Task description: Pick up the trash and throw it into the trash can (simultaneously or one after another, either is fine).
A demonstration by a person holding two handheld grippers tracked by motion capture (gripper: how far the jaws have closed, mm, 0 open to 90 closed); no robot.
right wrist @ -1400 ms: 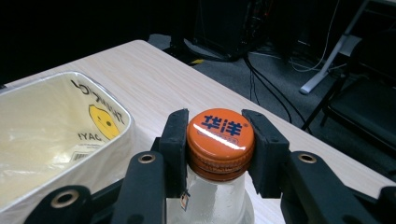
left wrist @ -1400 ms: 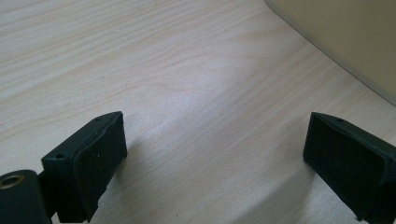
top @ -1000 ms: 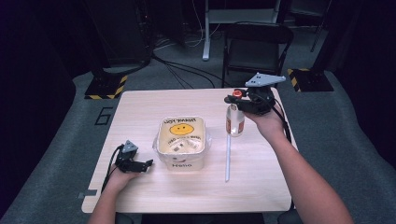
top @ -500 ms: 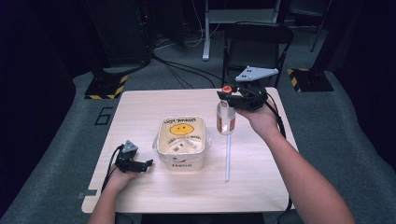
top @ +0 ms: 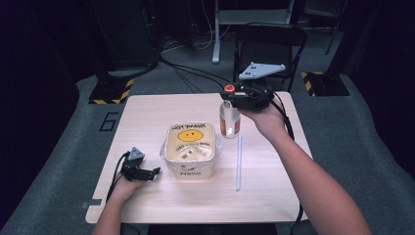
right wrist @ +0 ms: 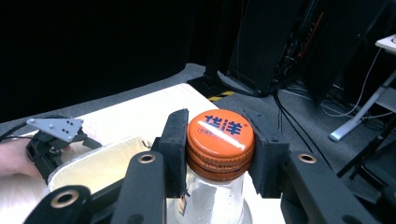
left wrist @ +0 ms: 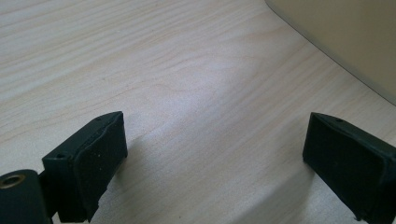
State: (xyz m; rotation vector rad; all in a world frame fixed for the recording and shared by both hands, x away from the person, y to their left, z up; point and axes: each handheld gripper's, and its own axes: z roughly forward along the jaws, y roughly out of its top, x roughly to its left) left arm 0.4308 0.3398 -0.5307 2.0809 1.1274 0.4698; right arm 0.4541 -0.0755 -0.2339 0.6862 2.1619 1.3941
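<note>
Overhead light falls on the pale tabletop point(top: 147, 117); the room behind it sinks into near black. High view is soft and slightly grainy, no glare. Left gripper view: bright, even wood, soft shadows under the black jaws, nearest parts blurred. Right gripper view: orange cap point(right wrist: 220, 135) sharp with a white glint across it, foreground arms out of focus, background dim.

Right hand-held gripper point(top: 230, 98) with bottle point(top: 229, 120), now higher and farther left.

A lab or studio — dark curtains point(top: 44, 73), floor cables point(top: 195, 73), hazard-striped stand bases point(top: 111, 92) around a wooden table point(top: 147, 112).
</note>
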